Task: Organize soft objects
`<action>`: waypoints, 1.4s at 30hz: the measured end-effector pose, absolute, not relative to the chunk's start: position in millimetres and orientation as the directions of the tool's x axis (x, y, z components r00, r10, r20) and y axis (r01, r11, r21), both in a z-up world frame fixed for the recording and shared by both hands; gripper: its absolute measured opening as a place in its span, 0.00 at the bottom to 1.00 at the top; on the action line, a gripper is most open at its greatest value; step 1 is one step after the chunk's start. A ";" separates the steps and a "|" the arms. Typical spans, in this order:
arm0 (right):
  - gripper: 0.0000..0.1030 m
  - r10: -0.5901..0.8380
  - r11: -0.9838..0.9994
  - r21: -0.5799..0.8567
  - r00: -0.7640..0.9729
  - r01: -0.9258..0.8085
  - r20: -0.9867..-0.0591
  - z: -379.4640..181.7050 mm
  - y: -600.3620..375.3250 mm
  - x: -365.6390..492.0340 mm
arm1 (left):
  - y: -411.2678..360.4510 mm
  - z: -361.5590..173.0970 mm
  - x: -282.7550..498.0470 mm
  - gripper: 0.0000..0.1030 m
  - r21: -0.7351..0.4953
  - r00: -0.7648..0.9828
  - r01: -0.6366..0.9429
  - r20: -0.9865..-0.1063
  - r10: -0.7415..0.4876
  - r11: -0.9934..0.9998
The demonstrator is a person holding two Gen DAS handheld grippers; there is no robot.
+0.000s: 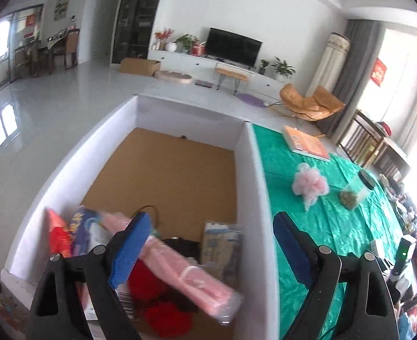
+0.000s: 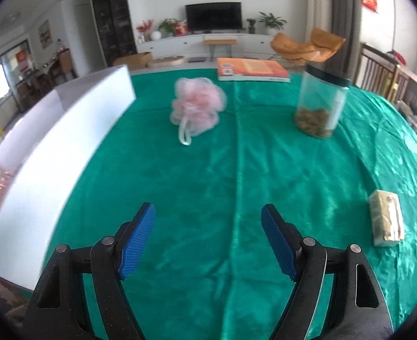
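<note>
Several soft items already lie in the white box (image 1: 254, 175) under the spread, empty left gripper (image 1: 208, 249), while the pink bath pouf (image 2: 197, 107) waits on the cloth at twelve o'clock of the spread, empty right gripper (image 2: 207, 240)

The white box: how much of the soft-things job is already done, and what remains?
Done: the white box already holds a pink packet and red yarn. In hand: nothing; the left gripper and right gripper are open and empty. Left: the pink bath puff on the green cloth.
</note>
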State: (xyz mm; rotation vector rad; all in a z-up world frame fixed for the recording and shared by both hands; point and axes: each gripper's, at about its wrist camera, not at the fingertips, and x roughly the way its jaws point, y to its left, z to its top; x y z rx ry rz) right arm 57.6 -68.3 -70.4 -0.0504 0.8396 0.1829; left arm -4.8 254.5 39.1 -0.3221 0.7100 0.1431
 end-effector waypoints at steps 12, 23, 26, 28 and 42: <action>0.77 0.019 1.000 0.020 0.609 -0.006 -0.793 -106.7 -132.1 61.5 | 56.4 3.7 49.4 0.95 -0.231 0.605 0.161 -0.745 -0.281 0.959; 0.82 -0.010 1.000 0.006 0.614 0.023 -0.789 -110.5 -126.1 61.9 | 45.5 -100.3 102.3 0.95 -0.127 0.502 0.045 -0.855 -0.132 0.991; 0.84 -0.009 1.000 0.004 0.613 0.021 -0.790 -111.0 -125.6 62.4 | 46.0 -108.4 109.6 0.95 -0.068 0.518 0.048 -0.851 -0.083 0.997; 0.84 -0.012 1.000 0.000 0.613 0.020 -0.790 -111.2 -125.1 62.2 | 43.7 -111.3 111.8 0.95 -0.035 0.529 0.057 -0.847 -0.060 0.998; 0.86 -0.012 1.000 0.001 0.613 0.020 -0.790 -110.7 -126.2 61.8 | 41.1 -113.7 109.1 1.00 -0.008 0.559 0.074 -0.827 -0.048 0.997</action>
